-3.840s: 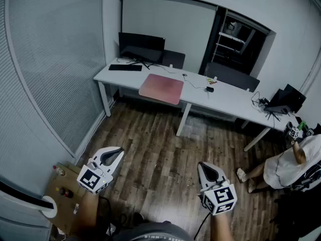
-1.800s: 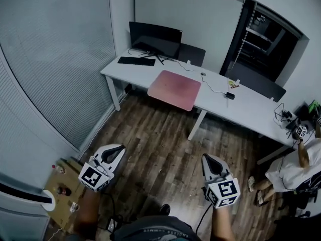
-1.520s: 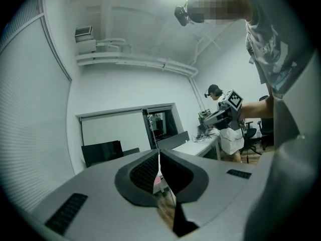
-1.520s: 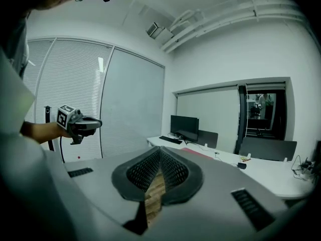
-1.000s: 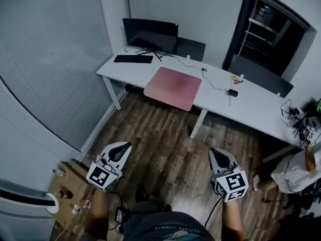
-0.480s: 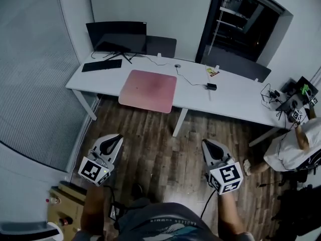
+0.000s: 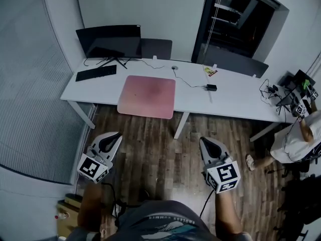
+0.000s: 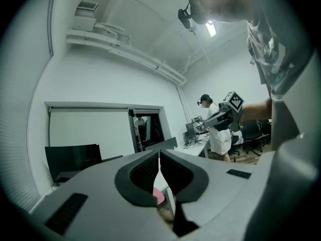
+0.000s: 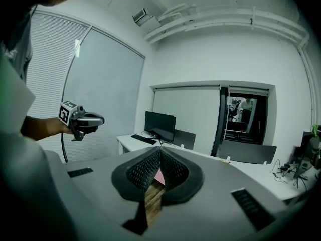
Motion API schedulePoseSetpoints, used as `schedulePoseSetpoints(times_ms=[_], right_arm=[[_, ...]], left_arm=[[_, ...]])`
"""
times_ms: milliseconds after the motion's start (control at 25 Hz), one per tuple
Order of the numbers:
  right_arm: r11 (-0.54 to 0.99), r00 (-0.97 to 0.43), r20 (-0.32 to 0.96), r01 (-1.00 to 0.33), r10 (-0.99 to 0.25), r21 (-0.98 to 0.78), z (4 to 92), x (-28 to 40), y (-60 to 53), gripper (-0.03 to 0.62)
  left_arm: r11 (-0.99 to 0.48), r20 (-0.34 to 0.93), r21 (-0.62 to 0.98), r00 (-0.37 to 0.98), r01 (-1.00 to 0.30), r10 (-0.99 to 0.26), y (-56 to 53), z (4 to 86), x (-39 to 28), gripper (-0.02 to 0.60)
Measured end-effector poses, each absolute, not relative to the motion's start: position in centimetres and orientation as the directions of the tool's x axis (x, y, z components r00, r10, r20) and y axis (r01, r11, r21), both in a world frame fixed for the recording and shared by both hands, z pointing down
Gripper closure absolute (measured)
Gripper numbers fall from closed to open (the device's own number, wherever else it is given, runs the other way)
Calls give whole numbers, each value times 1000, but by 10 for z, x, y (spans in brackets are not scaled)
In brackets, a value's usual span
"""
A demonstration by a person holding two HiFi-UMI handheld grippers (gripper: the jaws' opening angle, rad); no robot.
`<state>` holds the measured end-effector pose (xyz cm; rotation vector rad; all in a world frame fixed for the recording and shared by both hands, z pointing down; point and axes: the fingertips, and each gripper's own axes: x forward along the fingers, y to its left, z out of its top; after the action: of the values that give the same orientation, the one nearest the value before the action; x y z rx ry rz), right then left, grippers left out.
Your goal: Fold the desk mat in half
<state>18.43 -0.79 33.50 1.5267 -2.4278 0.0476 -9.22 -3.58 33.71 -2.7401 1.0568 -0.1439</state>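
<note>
The pink desk mat (image 7: 147,96) lies flat and unfolded on the long white desk (image 7: 235,102), its near edge over the desk's front rim. A sliver of the pink mat (image 8: 157,198) peeks below the left jaws, and a sliver of the mat (image 9: 159,175) shows between the right ones. My left gripper (image 7: 112,137) is shut and empty, held over the wooden floor well short of the desk. My right gripper (image 7: 206,143) is also shut and empty, at about the same distance from the desk. Each gripper shows in the other's view: the right gripper (image 8: 220,117) and the left gripper (image 9: 83,120).
A monitor (image 7: 109,40) and a keyboard (image 7: 95,73) stand on the desk's left part, with cables and a small black box (image 7: 211,87) to the mat's right. A person (image 7: 300,139) sits at the far right. A cardboard box (image 7: 67,219) lies on the floor at lower left.
The view has swung and come closer to the desk: the mat now sits nearer the picture's middle. Both grippers stay shut and have advanced over the floor toward the desk.
</note>
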Motion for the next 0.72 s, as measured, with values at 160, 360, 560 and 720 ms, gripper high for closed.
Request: schedulePoseSetpoints(times_ms=[160, 360, 560, 720], right_arm=[[414, -376, 257, -904, -890, 111, 339, 183, -18, 568], [387, -346, 274, -916, -897, 109, 346, 180, -27, 568], [390, -350, 271, -914, -897, 112, 352, 172, -37, 568], [388, -346, 275, -915, -897, 113, 350, 166, -45, 568]], left_arm=[[-747, 28, -221, 761, -627, -648, -53, 340, -92, 557], [-763, 29, -222, 778, -607, -627, -68, 344, -96, 557], [-768, 29, -216, 782, -604, -623, -81, 346, -105, 557], [-770, 30, -211, 783, -603, -621, -90, 345, -112, 557]])
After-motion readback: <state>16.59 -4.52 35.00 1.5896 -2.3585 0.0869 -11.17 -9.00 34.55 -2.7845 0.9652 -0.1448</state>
